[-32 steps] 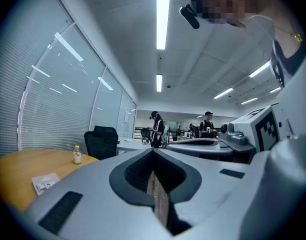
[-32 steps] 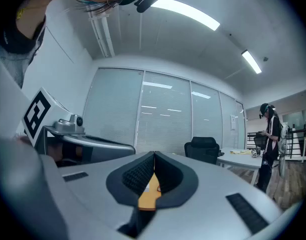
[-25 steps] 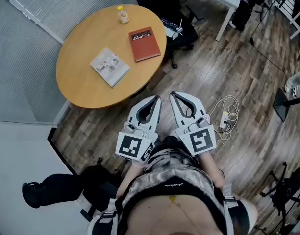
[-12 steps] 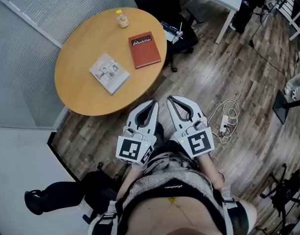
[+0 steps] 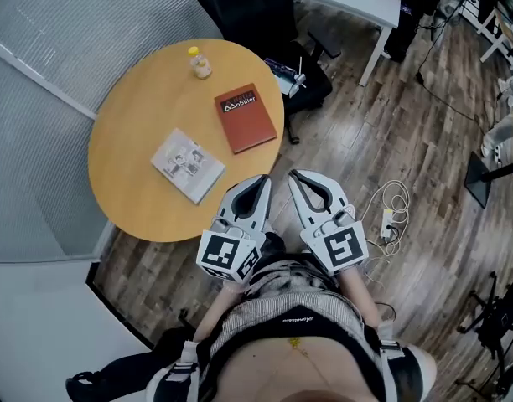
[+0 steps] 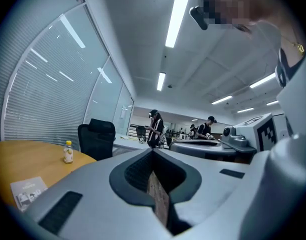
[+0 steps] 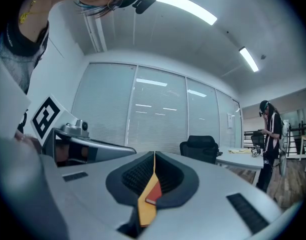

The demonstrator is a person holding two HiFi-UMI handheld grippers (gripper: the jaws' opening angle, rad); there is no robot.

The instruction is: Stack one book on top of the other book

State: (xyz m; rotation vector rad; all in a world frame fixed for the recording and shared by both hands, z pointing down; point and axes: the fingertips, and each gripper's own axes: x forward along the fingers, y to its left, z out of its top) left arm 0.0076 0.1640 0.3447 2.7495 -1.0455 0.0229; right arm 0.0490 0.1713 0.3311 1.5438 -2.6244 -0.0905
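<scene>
The round wooden bench (image 5: 131, 199) now lies closer than a second ago, because the person has walked up to it. The red book (image 5: 246, 117) and the white book (image 5: 188, 165) lie apart on it. The left tool (image 5: 260, 180) and right tool (image 5: 297, 177), both fully closed and empty, are near its edge. I judge stacking not yet begun.

Light: bright and even, from ceiling strips (image 6: 177, 16) at 12 o'clock.
Edges: fisheye bend, dark corners.
Shadows: soft, faint.

The red book (image 5: 246, 122) bears white cover lettering that reads roughly "Mobilier"; other print is illegible.
</scene>
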